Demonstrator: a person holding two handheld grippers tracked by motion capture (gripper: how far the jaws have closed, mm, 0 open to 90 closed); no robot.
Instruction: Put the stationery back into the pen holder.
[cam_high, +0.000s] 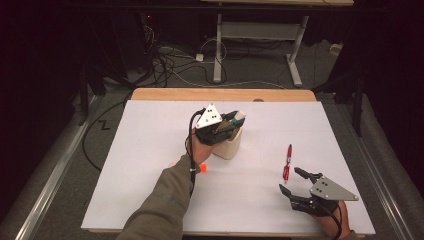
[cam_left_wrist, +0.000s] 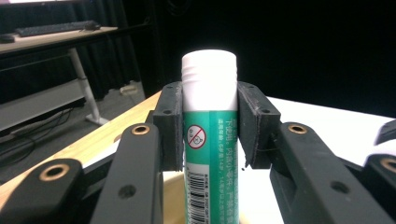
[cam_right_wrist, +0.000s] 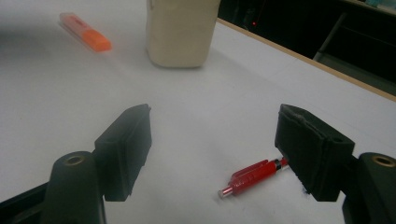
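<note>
White paper covers the table (cam_high: 150, 150), dark room behind. Over the cream cup (cam_high: 230, 145) the left gripper (cam_high: 235, 119) clamps a green-and-white glue stick (cam_left_wrist: 210, 135). Near the table's front edge the right gripper (cam_high: 292, 181) rests with jaws spread, red pen (cam_high: 287, 161) just beside it. An orange marker (cam_right_wrist: 86, 32) lies by the cup.

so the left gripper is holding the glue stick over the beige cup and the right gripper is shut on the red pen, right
Not quite. The right gripper is open, not shut on the red pen: in the right gripper view its jaws stand wide apart and the pen lies on the white table by one of them. The rest holds: the left gripper grips the glue stick over the beige cup.
</note>
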